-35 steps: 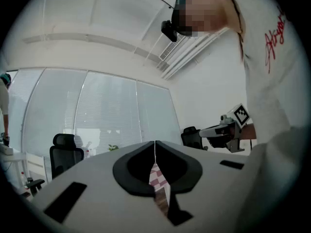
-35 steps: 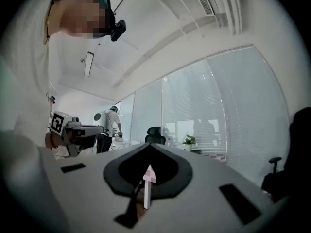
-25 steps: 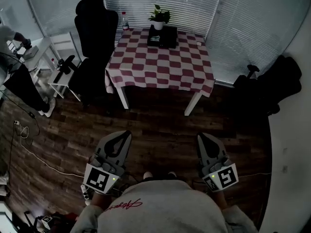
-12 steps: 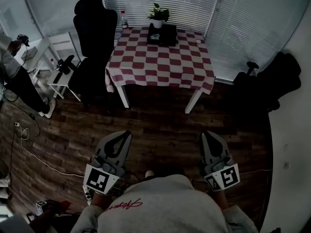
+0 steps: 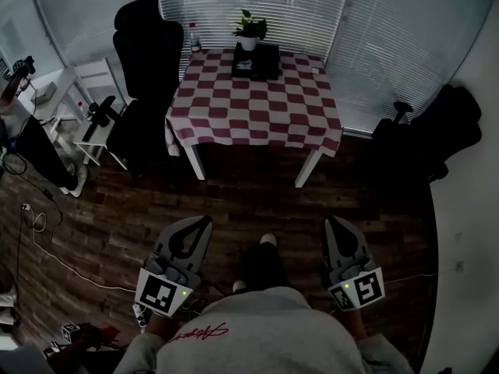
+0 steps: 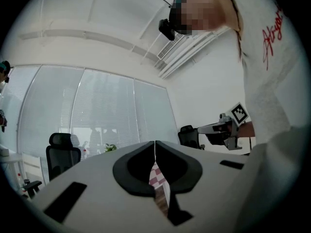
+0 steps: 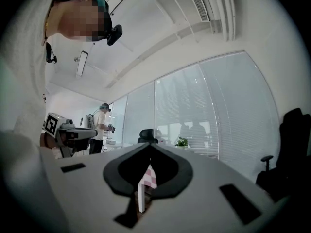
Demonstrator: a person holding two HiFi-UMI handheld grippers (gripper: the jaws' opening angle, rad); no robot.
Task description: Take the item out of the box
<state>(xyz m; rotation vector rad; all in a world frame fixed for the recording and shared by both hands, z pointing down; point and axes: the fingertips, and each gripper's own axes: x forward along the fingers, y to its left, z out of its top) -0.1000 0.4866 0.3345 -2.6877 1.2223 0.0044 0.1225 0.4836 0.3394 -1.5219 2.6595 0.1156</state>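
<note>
A black box (image 5: 258, 59) stands at the far edge of a table with a red-and-white checked cloth (image 5: 253, 107), well ahead of me. Whatever it holds is too small to make out. Both grippers hang low over the wooden floor, short of the table and apart from the box. My left gripper (image 5: 206, 220) is shut and empty, its jaws meeting in a thin line (image 6: 155, 145). My right gripper (image 5: 330, 221) is shut and empty too (image 7: 149, 147). Each gripper view looks level towards the table and shows the other gripper at its side.
A potted plant (image 5: 249, 31) and a bottle (image 5: 193, 36) stand behind the box by the blinds. A black office chair (image 5: 152, 49) is left of the table, another dark chair (image 5: 440, 131) to the right. A person (image 5: 19, 131), a white side table (image 5: 82, 92) and floor cables (image 5: 43, 224) are on the left.
My foot has stepped forward between the grippers and the view has shifted slightly towards the table. Both grippers stay shut, low and about where they were. The person at left has moved.
</note>
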